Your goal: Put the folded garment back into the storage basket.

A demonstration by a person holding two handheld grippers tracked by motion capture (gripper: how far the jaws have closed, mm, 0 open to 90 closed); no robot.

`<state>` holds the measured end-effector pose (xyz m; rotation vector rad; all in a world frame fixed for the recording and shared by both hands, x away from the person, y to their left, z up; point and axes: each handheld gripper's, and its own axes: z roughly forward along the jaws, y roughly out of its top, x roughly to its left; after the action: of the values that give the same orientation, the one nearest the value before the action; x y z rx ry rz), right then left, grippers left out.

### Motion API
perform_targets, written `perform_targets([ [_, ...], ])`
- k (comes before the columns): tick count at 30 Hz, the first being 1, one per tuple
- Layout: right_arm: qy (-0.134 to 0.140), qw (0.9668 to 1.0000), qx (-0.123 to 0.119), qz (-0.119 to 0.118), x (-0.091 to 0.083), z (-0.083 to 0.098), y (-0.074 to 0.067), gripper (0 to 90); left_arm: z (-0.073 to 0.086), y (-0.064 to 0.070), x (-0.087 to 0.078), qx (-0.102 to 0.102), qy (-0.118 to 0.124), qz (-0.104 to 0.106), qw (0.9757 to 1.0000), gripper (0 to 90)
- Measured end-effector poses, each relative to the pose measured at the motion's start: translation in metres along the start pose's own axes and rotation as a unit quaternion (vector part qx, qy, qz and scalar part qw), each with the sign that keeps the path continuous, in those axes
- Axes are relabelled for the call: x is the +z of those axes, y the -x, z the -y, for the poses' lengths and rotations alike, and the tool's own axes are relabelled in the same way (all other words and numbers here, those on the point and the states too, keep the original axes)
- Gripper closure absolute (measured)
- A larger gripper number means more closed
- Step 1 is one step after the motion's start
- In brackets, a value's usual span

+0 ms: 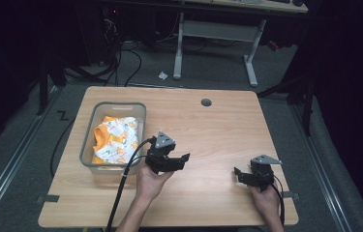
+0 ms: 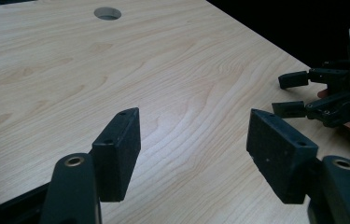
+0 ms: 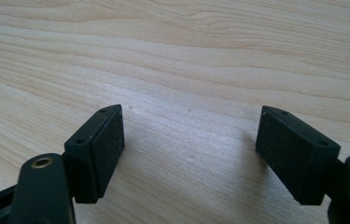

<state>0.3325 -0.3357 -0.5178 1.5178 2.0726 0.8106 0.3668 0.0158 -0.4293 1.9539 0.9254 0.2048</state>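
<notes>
High view: bin (image 1: 88, 145) just left of the left gripper (image 1: 181, 159), long axis running away from the person, orange-and-white cloth (image 1: 116, 139) bunched inside. Left gripper and right gripper (image 1: 239, 175) both spread, empty, well apart over bare table (image 1: 218, 130).

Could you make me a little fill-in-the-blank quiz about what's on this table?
1. The orange and white cloth lies inside a clear plastic ____.
2. The jaws of the left gripper stand ____, with nothing between them.
3. The round hole is cut into the wooden ____.

Missing words: bin; open; table
</notes>
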Motion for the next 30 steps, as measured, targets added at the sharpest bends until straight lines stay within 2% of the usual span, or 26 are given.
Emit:
perform_targets([
  [19, 0.0, 1.0, 0.0, 0.0, 0.0, 0.0, 0.0, 23.8, 0.016, 0.009, 0.027, -0.007, -0.022, 0.014, 0.9996, 36.1],
  [30, 0.0, 1.0, 0.0, 0.0, 0.0, 0.0, 0.0, 23.7, 0.025, 0.01, 0.037, -0.013, -0.033, 0.012, 0.9993, 36.3],
])
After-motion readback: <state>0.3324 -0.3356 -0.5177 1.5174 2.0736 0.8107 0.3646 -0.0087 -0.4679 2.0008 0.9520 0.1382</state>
